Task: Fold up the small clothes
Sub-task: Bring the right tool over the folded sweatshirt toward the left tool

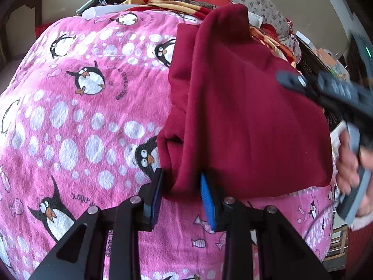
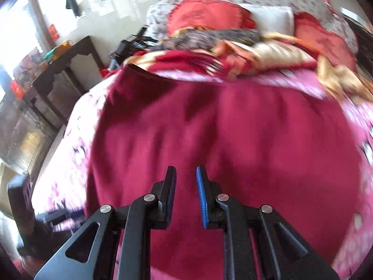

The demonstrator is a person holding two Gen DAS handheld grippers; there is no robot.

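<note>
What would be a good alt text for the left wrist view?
A dark red garment lies partly folded on a pink penguin blanket, its near edge between the fingers of the left claw. At right, a hand holds the blurred right claw.

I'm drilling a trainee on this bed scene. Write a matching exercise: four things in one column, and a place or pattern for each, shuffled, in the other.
Things:
1. maroon garment
2. penguin blanket
3. white pillow
4. frilled red cushion

Descriptions:
A. pink with white spots
B. on the floral bedding, left of the pillow
C. lying on top of the blanket
D. between two cushions

Pairs: 1-C, 2-A, 3-D, 4-B
</note>
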